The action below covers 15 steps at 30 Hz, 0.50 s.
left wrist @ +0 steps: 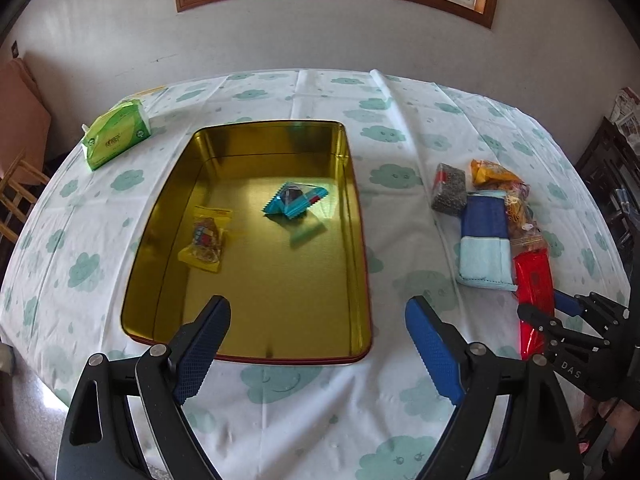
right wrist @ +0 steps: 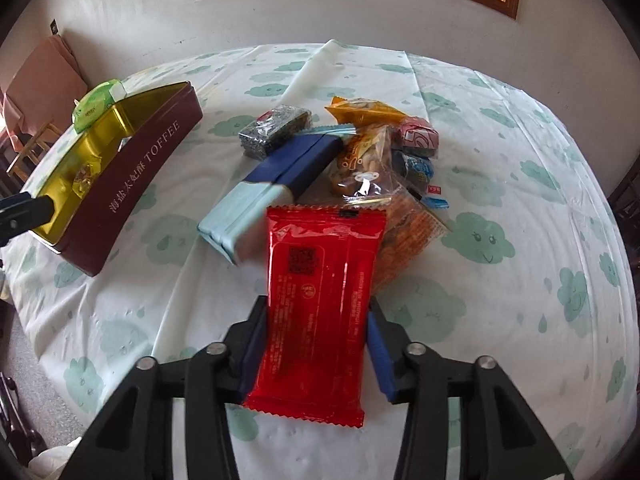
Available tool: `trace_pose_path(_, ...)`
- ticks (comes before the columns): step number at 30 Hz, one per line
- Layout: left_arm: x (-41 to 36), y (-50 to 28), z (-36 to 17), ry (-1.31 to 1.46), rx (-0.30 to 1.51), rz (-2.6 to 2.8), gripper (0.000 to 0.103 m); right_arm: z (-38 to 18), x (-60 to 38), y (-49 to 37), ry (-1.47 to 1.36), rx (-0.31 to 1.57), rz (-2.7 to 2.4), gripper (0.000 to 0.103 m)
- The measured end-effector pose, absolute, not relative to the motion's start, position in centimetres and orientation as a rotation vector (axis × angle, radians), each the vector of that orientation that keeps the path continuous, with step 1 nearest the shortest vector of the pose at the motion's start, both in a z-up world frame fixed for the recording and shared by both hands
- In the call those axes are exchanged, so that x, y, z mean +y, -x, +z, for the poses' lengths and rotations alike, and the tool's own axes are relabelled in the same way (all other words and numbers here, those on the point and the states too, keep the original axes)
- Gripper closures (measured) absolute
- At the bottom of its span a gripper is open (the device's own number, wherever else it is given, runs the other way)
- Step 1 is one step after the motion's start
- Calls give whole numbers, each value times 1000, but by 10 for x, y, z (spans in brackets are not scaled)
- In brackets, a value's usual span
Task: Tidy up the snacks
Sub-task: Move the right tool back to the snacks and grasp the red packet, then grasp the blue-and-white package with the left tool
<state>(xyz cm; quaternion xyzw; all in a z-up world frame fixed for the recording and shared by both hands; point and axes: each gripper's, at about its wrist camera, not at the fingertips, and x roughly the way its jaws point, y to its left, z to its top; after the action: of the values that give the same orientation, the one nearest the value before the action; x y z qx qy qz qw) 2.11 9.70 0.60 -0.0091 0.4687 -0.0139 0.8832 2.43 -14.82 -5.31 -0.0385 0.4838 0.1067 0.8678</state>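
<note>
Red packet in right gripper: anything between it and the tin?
Nothing visible. The red packet is clamped in the right gripper; only bare tablecloth lies between it and the open tin. The blue box lies farther back, beside that path.

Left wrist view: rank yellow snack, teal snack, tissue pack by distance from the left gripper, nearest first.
From the left gripper, open over the tin's near end:
1. Yellow snack, in the tin, left side.
2. Teal snack, in the tin, farther back, toward the middle.
3. Tissue pack, on the cloth beyond the tin's far left corner.
</note>
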Motion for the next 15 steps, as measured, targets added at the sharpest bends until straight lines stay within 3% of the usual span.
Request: trace_pose_path(15, 26, -44, 0, -17, 975, -202, 17, -46, -215, -26, 96, 927, 42, 59)
